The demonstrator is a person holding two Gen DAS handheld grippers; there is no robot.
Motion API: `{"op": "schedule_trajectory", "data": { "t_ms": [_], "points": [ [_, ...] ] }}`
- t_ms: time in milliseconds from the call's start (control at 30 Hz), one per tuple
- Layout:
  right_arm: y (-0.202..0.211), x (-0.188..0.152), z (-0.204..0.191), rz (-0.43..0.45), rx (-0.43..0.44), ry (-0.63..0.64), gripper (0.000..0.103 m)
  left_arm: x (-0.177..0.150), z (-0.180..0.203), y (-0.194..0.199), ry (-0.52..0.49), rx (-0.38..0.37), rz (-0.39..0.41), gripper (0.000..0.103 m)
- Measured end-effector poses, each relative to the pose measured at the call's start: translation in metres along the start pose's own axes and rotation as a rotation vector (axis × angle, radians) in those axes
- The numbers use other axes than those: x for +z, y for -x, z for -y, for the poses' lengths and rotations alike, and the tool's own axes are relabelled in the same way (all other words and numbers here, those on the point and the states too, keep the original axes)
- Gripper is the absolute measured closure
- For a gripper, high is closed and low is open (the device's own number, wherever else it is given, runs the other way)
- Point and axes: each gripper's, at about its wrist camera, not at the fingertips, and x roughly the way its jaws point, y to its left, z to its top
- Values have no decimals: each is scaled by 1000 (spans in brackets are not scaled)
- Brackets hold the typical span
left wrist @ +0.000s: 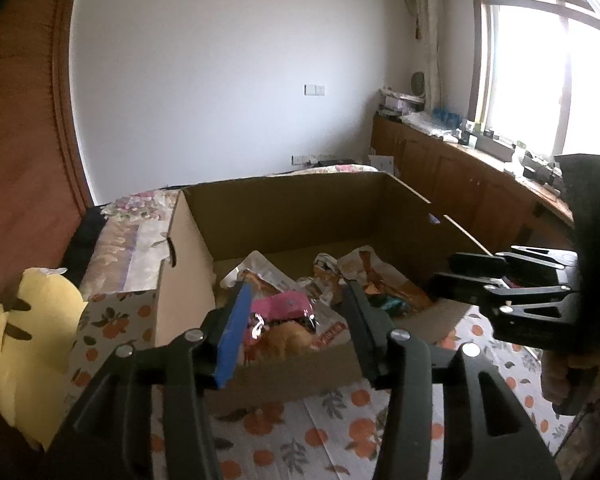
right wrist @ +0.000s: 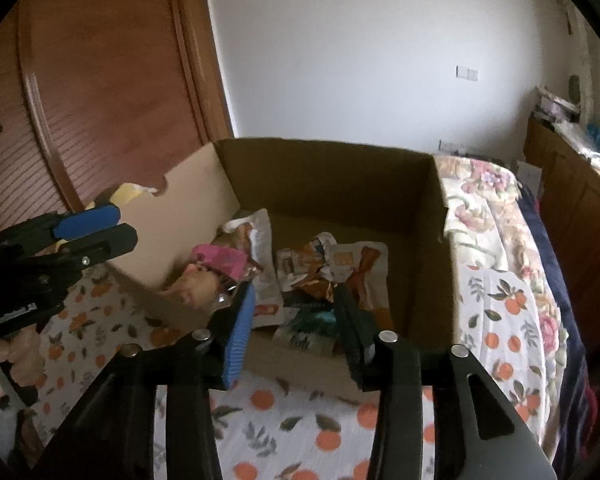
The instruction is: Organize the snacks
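Note:
An open cardboard box stands on an orange-print cloth; it also shows in the right wrist view. Inside lie several snack packets: a pink one, an orange one, and white-and-brown ones. My left gripper is open and empty in front of the box's near wall; it also shows in the right wrist view. My right gripper is open and empty at the near wall; the left wrist view shows it at the box's right side.
A yellow bag stands left of the box. A flowered bedspread lies behind and right. A wooden wardrobe is at the left, and a wooden counter with clutter runs under the window.

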Motion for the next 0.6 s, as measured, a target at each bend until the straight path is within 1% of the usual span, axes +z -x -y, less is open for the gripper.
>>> {"op": "schedule_trajectory", "data": {
  "t_ms": [200,233,333,367,400,533,600],
  "points": [
    [48,-22,-13,54,9,-14,50,-15,15,44,-23,30,43,49],
    [55,-25,-15,64,7,-14,47,-17,19,52,-30,33,50,48],
    [78,-34,-21,91,-3,-7,42,-22,28,73,-50,37,73,43],
    [86,-36,-24,102,-7,-5,40,-23,31,82,-49,34,88,39],
    [93,-38,-26,112,-9,-4,38,-24,33,90,-46,27,100,37],
    [118,-44,-35,148,-23,7,27,-26,38,115,-32,13,130,36],
    [128,-46,-39,162,-32,13,22,-28,42,127,-33,18,147,34]
  ]
}}
